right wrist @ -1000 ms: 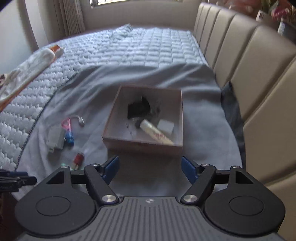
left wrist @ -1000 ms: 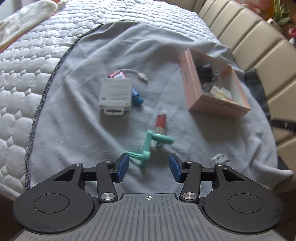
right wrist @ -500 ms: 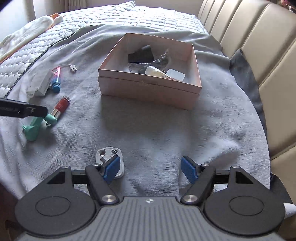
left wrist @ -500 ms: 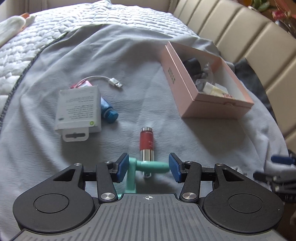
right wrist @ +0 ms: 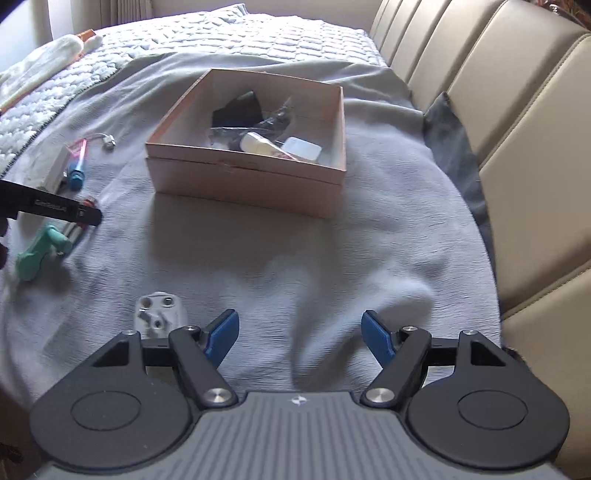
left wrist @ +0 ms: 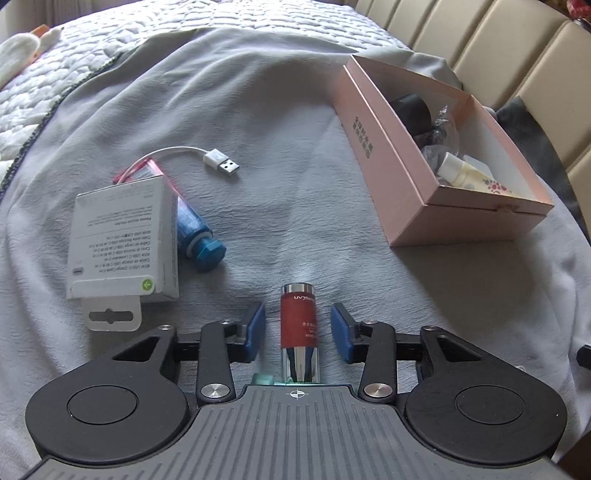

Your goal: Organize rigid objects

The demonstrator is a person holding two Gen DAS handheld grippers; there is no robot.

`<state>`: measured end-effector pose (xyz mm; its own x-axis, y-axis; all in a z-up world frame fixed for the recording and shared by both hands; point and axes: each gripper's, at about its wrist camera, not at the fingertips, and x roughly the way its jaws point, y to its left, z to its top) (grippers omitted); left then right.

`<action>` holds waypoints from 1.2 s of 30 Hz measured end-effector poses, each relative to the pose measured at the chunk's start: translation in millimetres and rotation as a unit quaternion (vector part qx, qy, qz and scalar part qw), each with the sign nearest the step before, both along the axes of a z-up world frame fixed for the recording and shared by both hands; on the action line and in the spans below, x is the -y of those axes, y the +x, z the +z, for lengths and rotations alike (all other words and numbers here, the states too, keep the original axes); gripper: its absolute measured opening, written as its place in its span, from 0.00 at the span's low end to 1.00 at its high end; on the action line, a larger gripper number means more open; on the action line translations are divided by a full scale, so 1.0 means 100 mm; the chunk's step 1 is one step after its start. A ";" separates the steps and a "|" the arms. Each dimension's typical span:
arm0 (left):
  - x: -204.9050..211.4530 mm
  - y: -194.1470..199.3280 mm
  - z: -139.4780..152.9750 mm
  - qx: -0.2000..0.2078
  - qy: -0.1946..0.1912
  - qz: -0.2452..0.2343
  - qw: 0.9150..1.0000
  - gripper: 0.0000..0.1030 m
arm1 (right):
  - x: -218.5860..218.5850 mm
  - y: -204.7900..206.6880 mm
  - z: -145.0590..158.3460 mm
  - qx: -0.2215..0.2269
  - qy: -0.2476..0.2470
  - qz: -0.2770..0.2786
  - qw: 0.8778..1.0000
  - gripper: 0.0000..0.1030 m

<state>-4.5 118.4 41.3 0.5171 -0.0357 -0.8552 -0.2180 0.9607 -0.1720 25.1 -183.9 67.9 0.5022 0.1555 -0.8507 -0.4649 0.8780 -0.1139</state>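
A red and silver bottle (left wrist: 298, 328) lies on the grey blanket between the open jaws of my left gripper (left wrist: 297, 330), untouched by the pads. A teal tool (right wrist: 38, 252) lies beside it, mostly hidden under the gripper in the left wrist view. The pink box (left wrist: 436, 155) holds a black item, a cream tube and other items; it also shows in the right wrist view (right wrist: 251, 181). My right gripper (right wrist: 299, 334) is open and empty over the blanket, with a white plug adapter (right wrist: 159, 314) just left of it.
A white carton (left wrist: 122, 240), a blue tube (left wrist: 199, 236) and a white USB cable (left wrist: 218, 162) lie left of the bottle. A beige padded headboard (right wrist: 517, 110) runs along the right. A white quilt (right wrist: 184, 33) covers the far bed.
My left gripper moved forward past the teal tool and now straddles the red bottle. My right gripper shifted slightly right, so the white adapter sits farther left of its jaws.
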 end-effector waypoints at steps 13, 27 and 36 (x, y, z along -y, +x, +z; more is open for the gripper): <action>-0.07 0.02 0.00 -0.037 -0.035 0.000 0.999 0.24 | -0.53 -0.26 -0.15 -0.053 0.049 0.083 0.994 0.71; 0.15 -0.34 0.25 -0.044 -0.030 -0.045 0.998 0.23 | -1.03 -0.41 -0.37 -0.083 0.013 0.155 0.984 0.46; 0.42 -0.69 0.55 -0.040 -0.063 -0.079 0.994 0.23 | -0.73 -0.32 0.03 -0.063 0.015 0.146 0.987 0.15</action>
